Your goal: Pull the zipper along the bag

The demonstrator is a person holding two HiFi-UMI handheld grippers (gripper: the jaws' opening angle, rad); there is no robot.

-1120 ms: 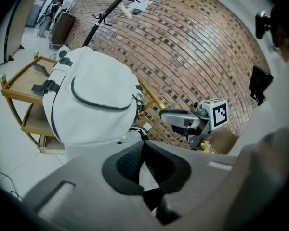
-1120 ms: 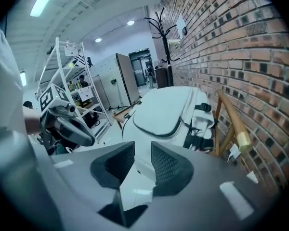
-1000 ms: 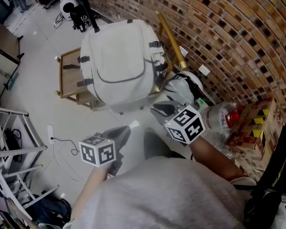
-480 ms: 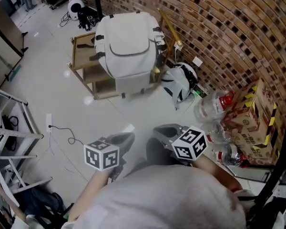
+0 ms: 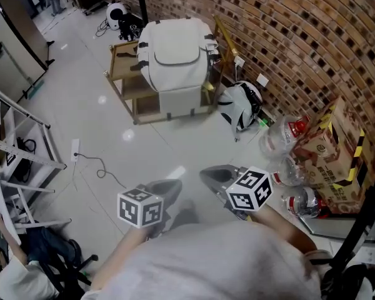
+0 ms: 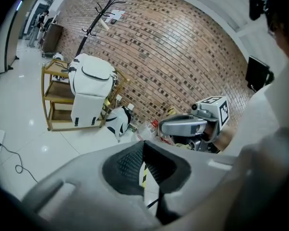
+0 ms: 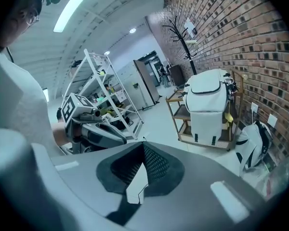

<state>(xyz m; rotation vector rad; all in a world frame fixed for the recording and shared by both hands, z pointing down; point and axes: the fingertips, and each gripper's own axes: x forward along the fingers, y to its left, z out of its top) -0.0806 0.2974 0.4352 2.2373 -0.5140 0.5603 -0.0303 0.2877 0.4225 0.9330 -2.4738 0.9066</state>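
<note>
The white backpack (image 5: pixel 174 61) stands upright on a low wooden shelf cart (image 5: pixel 126 74) beside the brick wall, far up in the head view. It also shows in the left gripper view (image 6: pixel 90 88) and the right gripper view (image 7: pixel 209 100), small and distant. My left gripper (image 5: pixel 170 187) and right gripper (image 5: pixel 207 173) hang over bare floor close to my body, well apart from the bag. Each has its jaws shut with nothing between them. The zipper pull is too small to make out.
A white and black helmet-like object (image 5: pixel 240 105) lies on the floor right of the cart. Plastic bottles (image 5: pixel 281 139) and cardboard boxes (image 5: pixel 328 149) line the brick wall. A metal rack (image 5: pixel 19 161) and a floor cable (image 5: pixel 97 167) are at left.
The backpack and cart have shrunk and slid toward the top of the head view as I backed away. Both grippers stayed near my body, farther from the bag than before.
</note>
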